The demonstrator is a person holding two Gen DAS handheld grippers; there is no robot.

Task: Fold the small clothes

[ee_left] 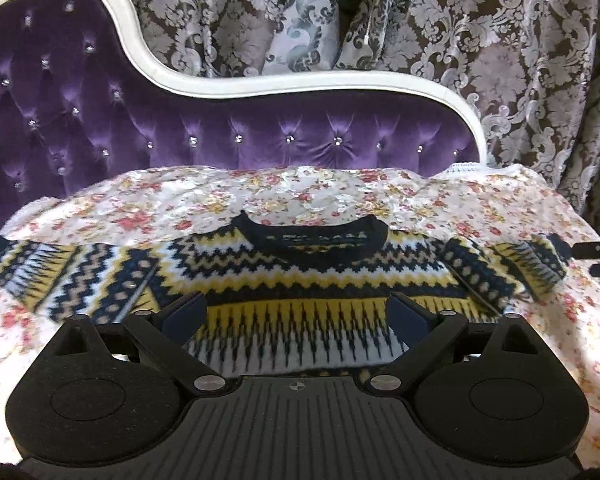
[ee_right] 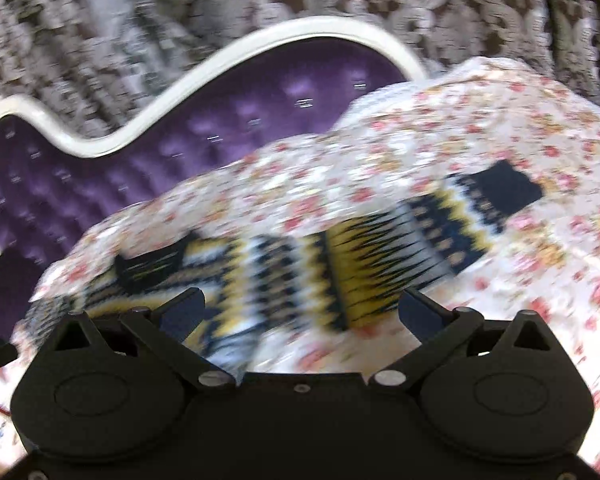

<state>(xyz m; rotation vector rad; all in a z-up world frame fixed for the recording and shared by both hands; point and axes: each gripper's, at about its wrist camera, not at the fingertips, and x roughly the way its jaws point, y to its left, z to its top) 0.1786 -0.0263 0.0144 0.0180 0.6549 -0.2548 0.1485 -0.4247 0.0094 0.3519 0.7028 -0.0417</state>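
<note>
A small knitted sweater [ee_left: 300, 276] in navy, yellow and white zigzag bands lies flat on a floral sheet [ee_left: 260, 196], neck away from me, both sleeves spread out. My left gripper [ee_left: 296, 312] is open and empty, its jaws wide apart just above the sweater's lower body. In the right wrist view, which is blurred by motion, the sweater's right sleeve [ee_right: 400, 248] runs up to the right with its navy cuff [ee_right: 504, 188] at the end. My right gripper [ee_right: 300, 312] is open and empty over the sleeve near the shoulder.
The floral sheet covers the seat of a purple tufted sofa [ee_left: 100, 120] with a white carved frame [ee_left: 308, 84]. Patterned brown and silver curtains [ee_left: 480, 40] hang behind. The right gripper's dark fingers [ee_left: 588, 250] show at the right edge of the left wrist view.
</note>
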